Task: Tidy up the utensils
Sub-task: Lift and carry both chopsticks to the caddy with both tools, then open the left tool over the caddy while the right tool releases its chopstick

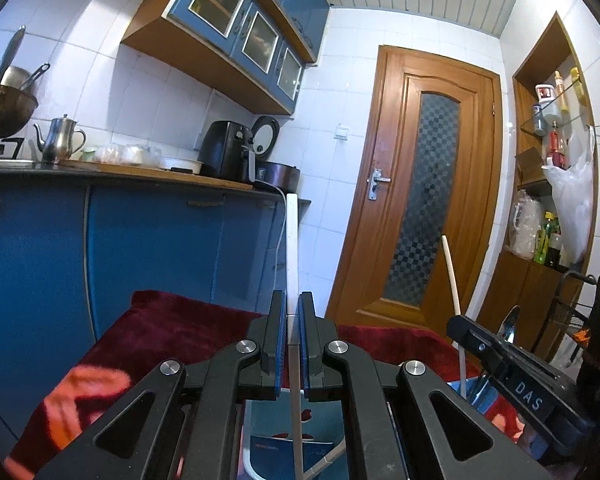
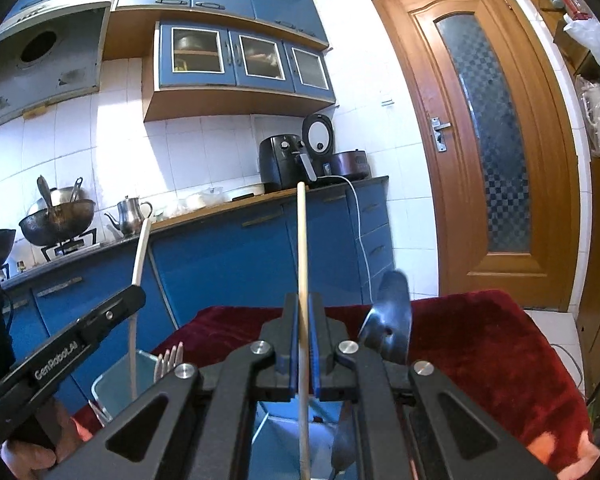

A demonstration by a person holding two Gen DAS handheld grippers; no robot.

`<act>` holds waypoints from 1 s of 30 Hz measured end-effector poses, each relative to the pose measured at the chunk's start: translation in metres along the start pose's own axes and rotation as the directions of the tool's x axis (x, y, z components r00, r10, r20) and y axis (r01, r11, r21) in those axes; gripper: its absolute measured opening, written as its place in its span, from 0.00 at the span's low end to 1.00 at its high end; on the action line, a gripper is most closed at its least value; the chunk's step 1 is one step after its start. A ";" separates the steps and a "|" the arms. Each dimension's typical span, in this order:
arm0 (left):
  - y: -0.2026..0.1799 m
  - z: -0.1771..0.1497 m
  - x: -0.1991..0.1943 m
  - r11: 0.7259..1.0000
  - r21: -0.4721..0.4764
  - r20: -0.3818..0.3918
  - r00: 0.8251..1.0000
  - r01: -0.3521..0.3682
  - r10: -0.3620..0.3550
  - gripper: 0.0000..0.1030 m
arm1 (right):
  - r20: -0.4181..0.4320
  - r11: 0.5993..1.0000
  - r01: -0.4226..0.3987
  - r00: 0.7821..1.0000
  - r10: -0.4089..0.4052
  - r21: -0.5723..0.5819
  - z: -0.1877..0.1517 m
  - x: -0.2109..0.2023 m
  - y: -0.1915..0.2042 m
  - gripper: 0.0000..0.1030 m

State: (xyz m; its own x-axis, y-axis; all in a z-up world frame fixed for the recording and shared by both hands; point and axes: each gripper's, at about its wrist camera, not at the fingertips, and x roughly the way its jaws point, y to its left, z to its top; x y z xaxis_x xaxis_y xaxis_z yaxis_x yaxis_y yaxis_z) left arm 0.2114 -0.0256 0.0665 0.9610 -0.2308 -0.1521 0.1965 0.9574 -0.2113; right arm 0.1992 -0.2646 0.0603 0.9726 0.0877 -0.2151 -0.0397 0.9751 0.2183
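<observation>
Left tool (image 1: 293, 336) clamped on a white chopstick (image 1: 292, 248), standing upright at frame centre above the light-blue utensil container (image 1: 284, 432). Right tool (image 2: 303, 336) clamped on a wooden chopstick (image 2: 302, 248), also upright at centre. Forks (image 2: 171, 360) and a dark spoon (image 2: 392, 320) stand in the container on the red cloth (image 2: 480, 344).

Air fryer (image 2: 281, 164), kettle (image 1: 59, 139), door (image 1: 420, 204)

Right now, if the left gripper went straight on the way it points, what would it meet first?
Probably the blue cabinets under the counter. The left gripper, shut on a white chopstick, points over the red cloth toward them; nothing nearer shows, though depth is unclear.
</observation>
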 end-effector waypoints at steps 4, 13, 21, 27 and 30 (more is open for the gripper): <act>-0.002 -0.001 0.002 1.000 0.003 -0.017 1.000 0.013 -0.013 0.06 | -0.018 1.000 0.001 1.000 -0.001 -0.029 -0.003 -0.004 0.003 0.06; -0.006 0.001 -0.004 1.000 -0.004 -0.045 0.999 0.029 -0.030 0.25 | -0.028 1.000 0.007 1.000 -0.008 -0.029 0.003 -0.021 0.006 0.17; -0.018 0.009 -0.022 0.997 0.024 -0.064 0.996 0.070 -0.069 0.26 | -0.013 1.000 -0.007 1.000 0.007 -0.009 0.007 -0.040 0.009 0.20; -0.027 0.015 -0.042 0.994 0.043 -0.089 0.991 0.102 -0.098 0.26 | -0.019 1.000 -0.009 1.000 0.009 0.003 0.011 -0.060 0.016 0.24; -0.028 0.019 -0.052 0.992 0.025 -0.115 0.986 0.122 -0.119 0.26 | -0.032 1.000 -0.007 0.999 0.007 0.005 0.012 -0.070 0.019 0.24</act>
State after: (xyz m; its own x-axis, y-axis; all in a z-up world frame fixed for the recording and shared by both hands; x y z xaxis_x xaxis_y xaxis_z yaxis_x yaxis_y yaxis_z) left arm 0.1592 -0.0370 0.0982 0.9021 -0.3614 -0.2360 0.3175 0.9260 -0.2043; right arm 0.1333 -0.2542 0.0904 0.9644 0.1011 -0.2444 -0.0450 0.9733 0.2249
